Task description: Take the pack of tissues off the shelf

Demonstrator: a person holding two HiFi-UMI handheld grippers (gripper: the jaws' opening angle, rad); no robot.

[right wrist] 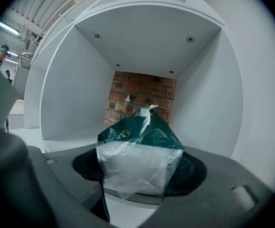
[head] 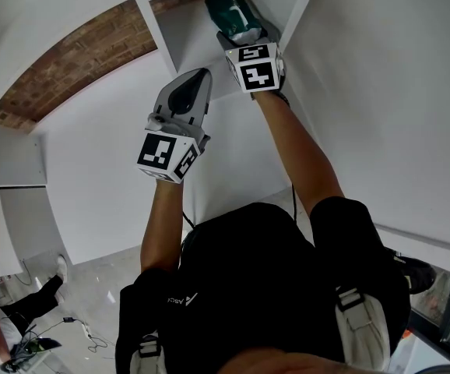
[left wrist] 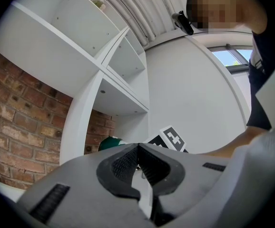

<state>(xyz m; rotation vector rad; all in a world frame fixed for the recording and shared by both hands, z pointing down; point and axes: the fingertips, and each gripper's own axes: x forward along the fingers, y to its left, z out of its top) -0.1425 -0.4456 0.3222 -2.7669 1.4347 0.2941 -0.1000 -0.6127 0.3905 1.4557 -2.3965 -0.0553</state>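
Observation:
The pack of tissues [right wrist: 140,158], dark green on top and clear white plastic below, stands in a white shelf cubby [right wrist: 66,134] in front of a brick back wall. My right gripper [right wrist: 140,175] has both jaws against the pack's sides, shut on it. In the head view the right gripper [head: 237,23] reaches up into the cubby, with the pack [head: 226,6] at its tip. My left gripper [head: 188,88] hangs lower, outside the cubby, shut with nothing in it. The left gripper view shows its pads [left wrist: 128,161] meeting and the green pack [left wrist: 110,143] beyond.
White shelving [head: 163,33] divides into several cubbies, with brick wall [head: 77,61] behind. A white panel [head: 381,92] rises on the right. A person's legs [head: 22,306] and cables lie on the floor at lower left.

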